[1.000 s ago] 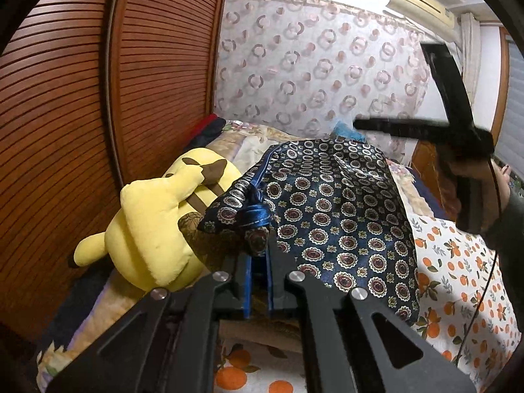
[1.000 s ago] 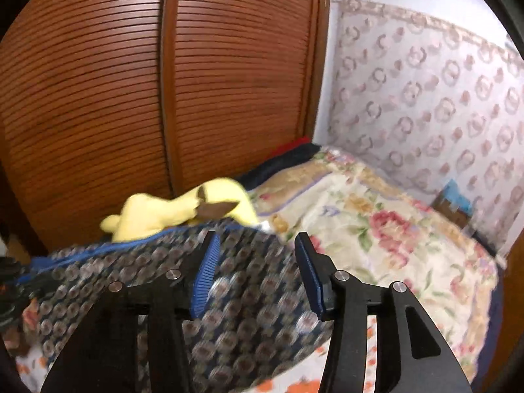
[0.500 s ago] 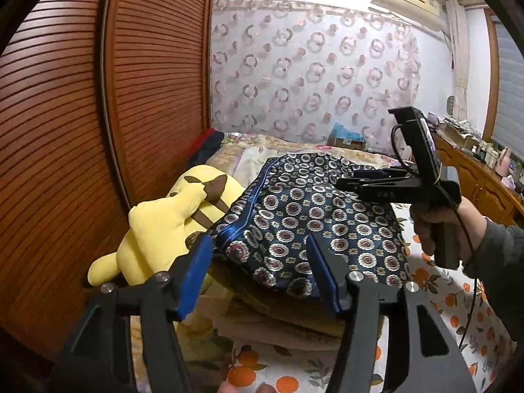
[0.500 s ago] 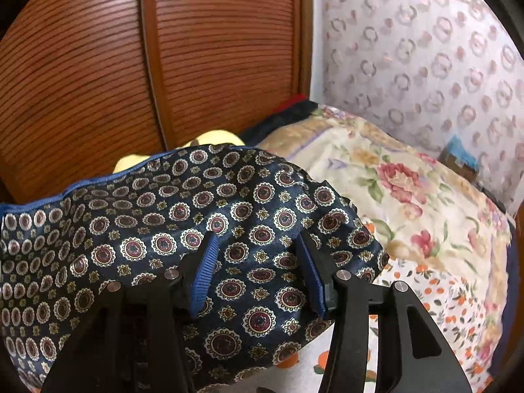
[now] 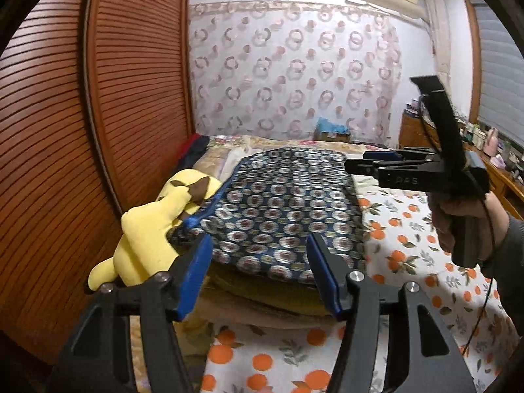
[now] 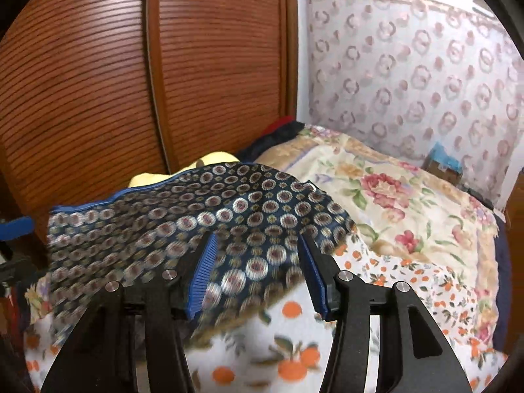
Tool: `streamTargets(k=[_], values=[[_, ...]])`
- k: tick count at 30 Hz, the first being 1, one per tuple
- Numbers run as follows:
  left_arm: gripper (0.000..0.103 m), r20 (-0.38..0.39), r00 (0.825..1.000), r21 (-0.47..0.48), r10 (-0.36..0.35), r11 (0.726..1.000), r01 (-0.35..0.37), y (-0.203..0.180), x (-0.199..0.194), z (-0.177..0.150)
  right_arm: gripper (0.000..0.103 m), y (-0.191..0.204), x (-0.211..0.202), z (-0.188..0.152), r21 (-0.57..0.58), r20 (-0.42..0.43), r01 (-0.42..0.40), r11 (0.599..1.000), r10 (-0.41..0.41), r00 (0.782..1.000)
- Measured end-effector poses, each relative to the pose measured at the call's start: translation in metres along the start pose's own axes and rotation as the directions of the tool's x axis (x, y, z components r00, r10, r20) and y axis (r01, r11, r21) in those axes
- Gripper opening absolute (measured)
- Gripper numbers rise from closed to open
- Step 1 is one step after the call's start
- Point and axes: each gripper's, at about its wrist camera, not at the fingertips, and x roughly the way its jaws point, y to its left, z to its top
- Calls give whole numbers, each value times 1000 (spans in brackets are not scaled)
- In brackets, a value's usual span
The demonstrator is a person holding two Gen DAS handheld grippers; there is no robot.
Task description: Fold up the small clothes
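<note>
A dark blue garment with round medallion print (image 5: pixel 281 203) lies folded flat on top of a stack of folded clothes (image 5: pixel 262 298) on the bed. It also shows in the right wrist view (image 6: pixel 203 222). My left gripper (image 5: pixel 258 262) is open and empty, just in front of the stack's near edge. My right gripper (image 6: pixel 258 262) is open and empty, hovering over the garment's right edge; it also shows in the left wrist view (image 5: pixel 370 162), held above the bed to the right of the garment.
A yellow plush toy (image 5: pixel 154 229) lies against the stack's left side, next to the brown slatted wardrobe doors (image 5: pixel 65 131). The orange-print sheet (image 5: pixel 409 245) covers the bed; a floral quilt (image 6: pixel 393 190) lies further back. A wooden dresser (image 5: pixel 491 170) stands at right.
My left gripper let go of the garment's corner, opened and drew back. The garment dropped flat onto the stack. My right gripper moved in over its right edge, staying open.
</note>
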Motion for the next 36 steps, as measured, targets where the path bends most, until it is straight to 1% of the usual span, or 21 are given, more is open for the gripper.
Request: streamTargets(k=[4,7,12,14,19,22,29,33,36], values=[[59,6,1000,18,-28,999,28,-17,-8,-1,53,3,-39,-15,15,27,24,1000,-24,999],[59,11,998,27,-63,998,63,-30,-15,-2,55,3,-69,-27,37,50,45,998,-47,998],[59,18,996,43,-91,995,90,-52,-25,-5,58,3,-117,-49,56,72,103,993,-107,992],[59,17,994,49,-107,993,106,-60,-27,-5,59,4,-128,-56,65,71,123,990,-128,989],[59,12,990,47,-140,989,139,-80,-33,-8,67,2,-163,-80,98,74,165,981,-172,982],[59,11,988,55,-154,987,153,-92,-35,-9,71,0,-184,-96,128,81,191,973,-202,976],[60,11,980,73,-196,978,195,-119,-48,-8,76,-8,-227,-126,212,88,246,946,-269,959],[60,23,977,88,-212,974,210,-134,-60,-3,79,-10,-251,-136,241,90,302,922,-331,939],[60,42,973,97,-226,970,221,-144,-71,4,82,-13,-272,-142,273,105,323,906,-362,926]])
